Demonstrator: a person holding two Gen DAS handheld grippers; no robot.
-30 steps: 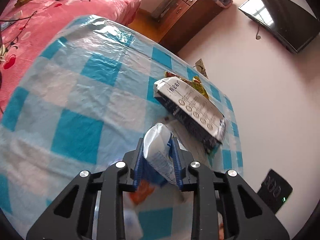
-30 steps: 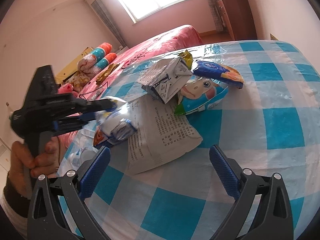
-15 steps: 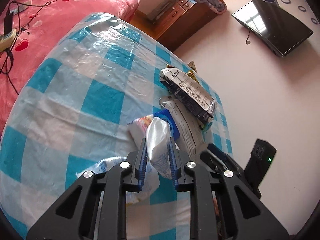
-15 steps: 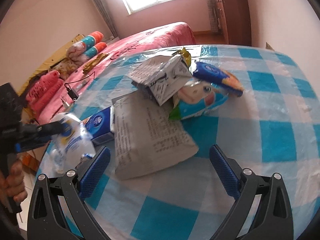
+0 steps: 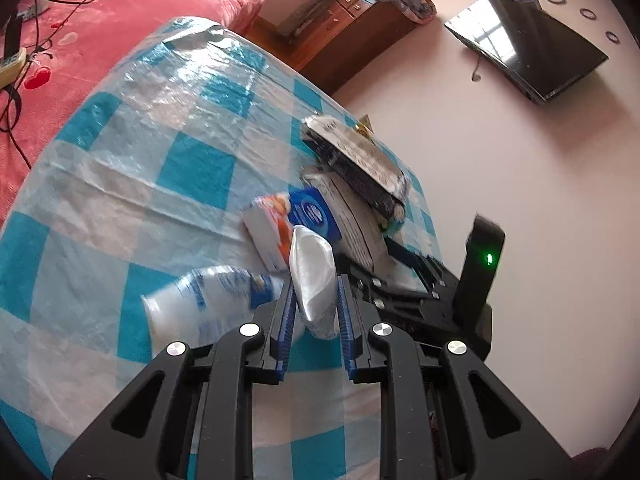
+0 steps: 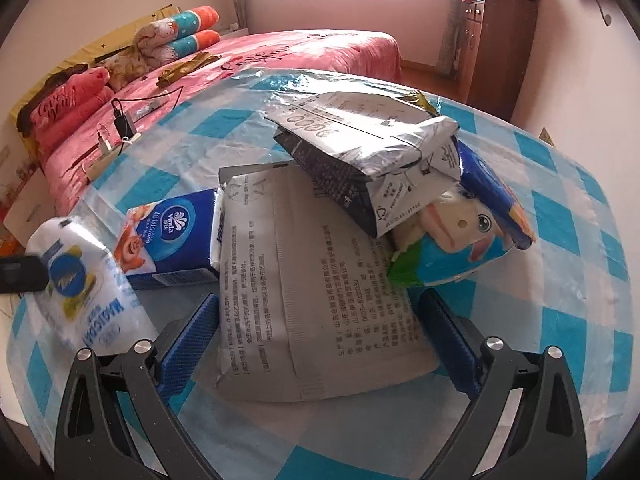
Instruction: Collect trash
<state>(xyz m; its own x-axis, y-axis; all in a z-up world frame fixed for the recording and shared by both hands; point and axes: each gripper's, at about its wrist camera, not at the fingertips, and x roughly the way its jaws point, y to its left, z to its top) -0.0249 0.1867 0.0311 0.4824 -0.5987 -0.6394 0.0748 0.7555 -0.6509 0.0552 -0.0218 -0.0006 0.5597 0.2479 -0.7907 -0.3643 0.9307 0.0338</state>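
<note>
Left gripper (image 5: pixel 314 300) had its fingers clamped on a white pouch (image 5: pixel 314 276), held just left of the grey bag (image 6: pixel 308 292). Right gripper (image 6: pixel 320 344) was wide open, straddling that bag on the table (image 6: pixel 560 320). I'd close low and centred, since it looked floppy.

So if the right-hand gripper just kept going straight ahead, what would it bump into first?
Most likely the flat grey printed packet: the right gripper is open, its fingers already straddling that packet's near end. Beyond it lies the silver-and-black bag. Height above the table is hard to judge.
</note>
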